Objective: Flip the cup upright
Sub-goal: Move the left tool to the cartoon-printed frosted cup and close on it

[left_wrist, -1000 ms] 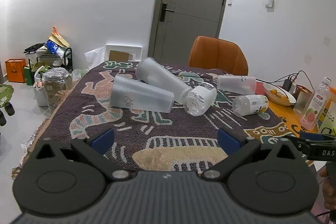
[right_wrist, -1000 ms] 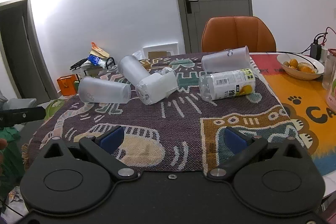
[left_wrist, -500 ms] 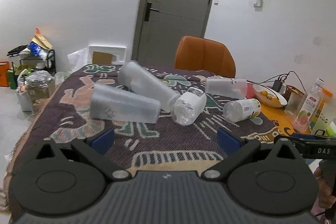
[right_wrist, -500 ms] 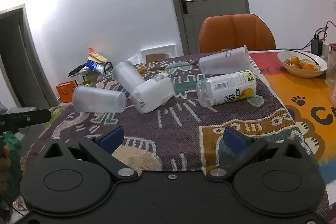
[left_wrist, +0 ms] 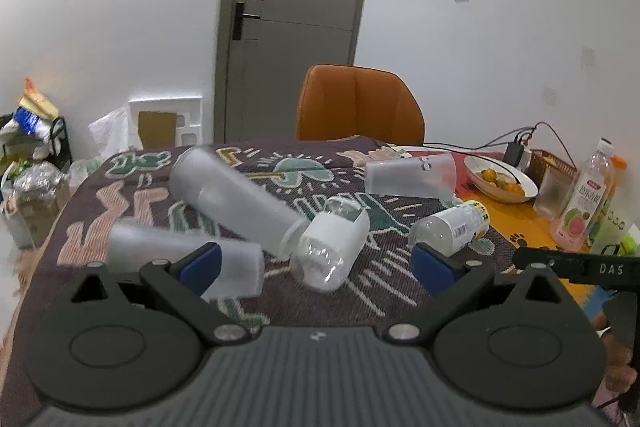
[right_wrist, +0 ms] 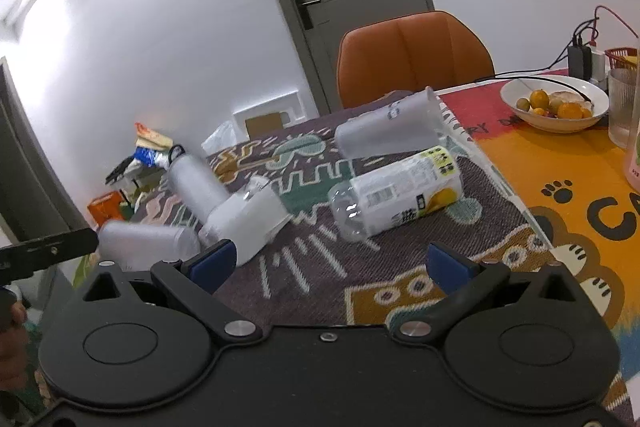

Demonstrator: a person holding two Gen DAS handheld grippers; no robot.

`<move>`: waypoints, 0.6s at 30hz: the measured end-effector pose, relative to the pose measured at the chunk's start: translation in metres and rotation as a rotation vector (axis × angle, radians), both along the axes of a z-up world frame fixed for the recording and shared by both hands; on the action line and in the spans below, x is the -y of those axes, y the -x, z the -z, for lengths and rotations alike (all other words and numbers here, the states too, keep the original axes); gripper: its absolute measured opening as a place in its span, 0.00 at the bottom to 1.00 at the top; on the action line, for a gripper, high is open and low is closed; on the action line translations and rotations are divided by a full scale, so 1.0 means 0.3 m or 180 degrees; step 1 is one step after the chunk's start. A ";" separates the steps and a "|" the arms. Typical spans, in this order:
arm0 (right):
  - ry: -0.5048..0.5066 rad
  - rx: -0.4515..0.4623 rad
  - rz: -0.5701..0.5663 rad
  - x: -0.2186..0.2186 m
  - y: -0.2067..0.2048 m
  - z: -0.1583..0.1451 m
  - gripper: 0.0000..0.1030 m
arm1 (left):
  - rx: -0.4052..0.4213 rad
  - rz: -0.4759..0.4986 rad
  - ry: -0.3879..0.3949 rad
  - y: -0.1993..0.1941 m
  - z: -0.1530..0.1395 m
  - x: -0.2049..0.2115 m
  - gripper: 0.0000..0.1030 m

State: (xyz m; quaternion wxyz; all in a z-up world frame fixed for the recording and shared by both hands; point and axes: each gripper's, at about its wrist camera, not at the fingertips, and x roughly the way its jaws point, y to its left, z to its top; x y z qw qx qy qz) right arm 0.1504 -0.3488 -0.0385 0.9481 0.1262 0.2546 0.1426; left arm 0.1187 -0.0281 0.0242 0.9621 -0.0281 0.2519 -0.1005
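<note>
A patterned blanket [left_wrist: 360,291] covers the table. Both grippers, left [left_wrist: 316,263] and right [right_wrist: 330,261], hang spread wide, holding nothing. A frosted cup [left_wrist: 412,174], maybe the one to flip, lies sideways near the fruit bowl [left_wrist: 502,183].

Cups [left_wrist: 236,203] and bottles [right_wrist: 394,191] lying on blanket [right_wrist: 320,267], chair [left_wrist: 360,107] behind, fruit bowl [right_wrist: 554,121] right

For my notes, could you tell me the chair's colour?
Orange chair, clearest in the right wrist view.
</note>
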 end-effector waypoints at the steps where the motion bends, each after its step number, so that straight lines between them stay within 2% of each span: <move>1: -0.0018 -0.0018 0.0032 0.009 -0.014 0.000 1.00 | -0.0002 0.0037 -0.0035 -0.021 -0.005 0.011 0.98; 13: -0.0109 -0.0117 0.0321 0.117 -0.106 0.012 1.00 | -0.0103 0.0449 -0.0487 -0.266 -0.025 0.165 0.98; 18: -0.0152 -0.0119 0.0407 0.160 -0.123 0.017 1.00 | -0.0116 0.0671 -0.0747 -0.355 -0.023 0.236 0.97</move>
